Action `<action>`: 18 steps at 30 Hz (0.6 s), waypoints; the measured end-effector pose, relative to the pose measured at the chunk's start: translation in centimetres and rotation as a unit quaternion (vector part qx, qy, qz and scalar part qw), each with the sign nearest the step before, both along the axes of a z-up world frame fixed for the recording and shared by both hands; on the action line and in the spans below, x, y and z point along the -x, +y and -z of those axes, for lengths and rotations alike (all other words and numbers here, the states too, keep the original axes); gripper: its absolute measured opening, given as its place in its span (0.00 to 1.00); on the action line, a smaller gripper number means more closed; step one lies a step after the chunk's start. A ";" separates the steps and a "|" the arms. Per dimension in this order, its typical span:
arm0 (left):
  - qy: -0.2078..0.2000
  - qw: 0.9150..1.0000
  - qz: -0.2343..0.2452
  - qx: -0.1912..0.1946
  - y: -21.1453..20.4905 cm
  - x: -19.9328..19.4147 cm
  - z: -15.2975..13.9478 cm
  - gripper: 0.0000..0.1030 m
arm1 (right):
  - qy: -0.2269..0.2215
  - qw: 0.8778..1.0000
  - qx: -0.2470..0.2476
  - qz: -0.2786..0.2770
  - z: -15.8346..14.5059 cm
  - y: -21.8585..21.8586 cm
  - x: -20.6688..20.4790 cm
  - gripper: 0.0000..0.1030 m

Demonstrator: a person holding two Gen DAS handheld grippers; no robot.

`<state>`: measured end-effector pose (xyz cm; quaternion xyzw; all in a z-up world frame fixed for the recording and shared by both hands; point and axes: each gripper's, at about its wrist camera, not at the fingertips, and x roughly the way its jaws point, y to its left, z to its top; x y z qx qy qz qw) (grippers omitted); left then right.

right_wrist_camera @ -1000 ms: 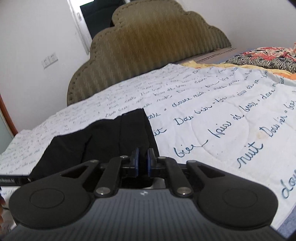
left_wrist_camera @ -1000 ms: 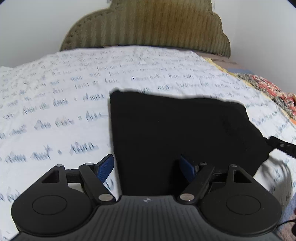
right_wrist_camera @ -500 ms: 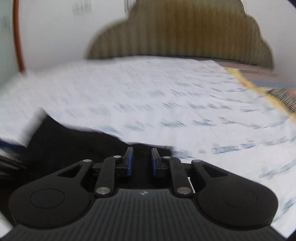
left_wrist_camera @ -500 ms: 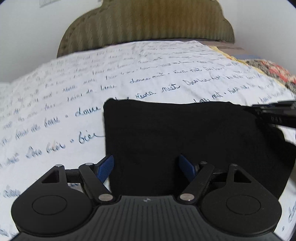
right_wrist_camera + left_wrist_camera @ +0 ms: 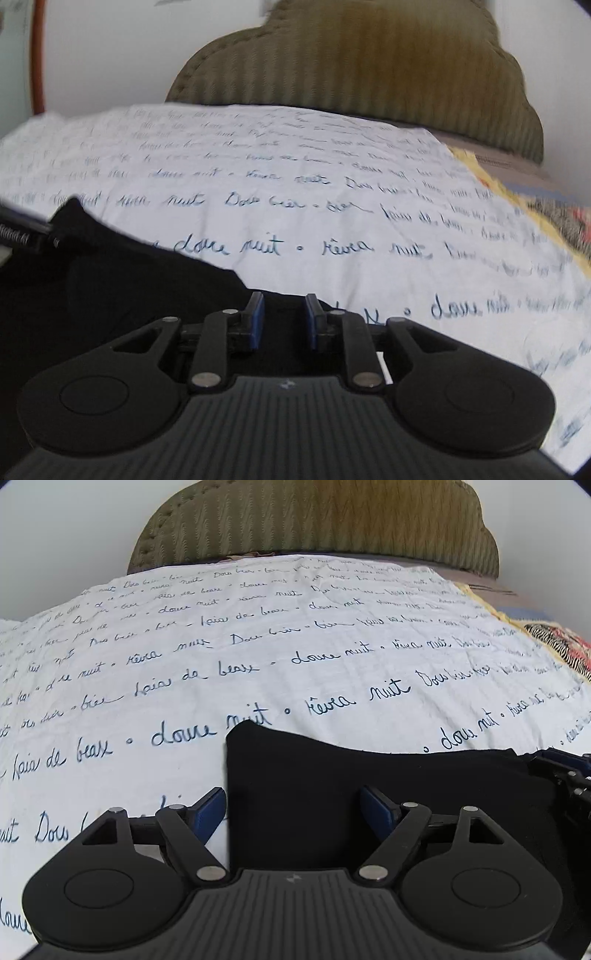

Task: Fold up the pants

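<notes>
The sheet has blue script: "douce nuit", "Dors bien". The black pants lie folded on the bed. Left tool is opening wide over their edge, gripping nothing. Right tool, narrow, is opening above the pants.

We read blue cursive script printed in rows across the white bedspread: "douce nuit", "Dors bien", "rêves" repeat at the centre of both views; lettering on the black bar at left stays illegible.

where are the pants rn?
The black pants lie on the white bedspread with writing, low in both wrist views: centre-right in the left one, lower left in the right one.
</notes>
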<state>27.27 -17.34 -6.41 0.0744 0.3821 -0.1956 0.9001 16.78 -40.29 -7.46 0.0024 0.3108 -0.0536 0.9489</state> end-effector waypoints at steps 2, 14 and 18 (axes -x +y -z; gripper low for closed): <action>-0.004 1.000 -0.002 -0.002 0.2 0.3 -0.1 0.78 | -0.012 1.000 0.000 0.014 -0.4 0.0 0.9 0.20; -0.009 1.000 0.002 -0.009 0.4 2.9 -0.5 0.78 | -0.046 0.998 0.037 -0.003 -1.1 3.6 8.1 0.32; -0.013 1.000 0.007 -0.019 0.5 3.9 -0.2 0.78 | -0.048 0.999 0.004 0.008 0.2 2.7 8.2 0.33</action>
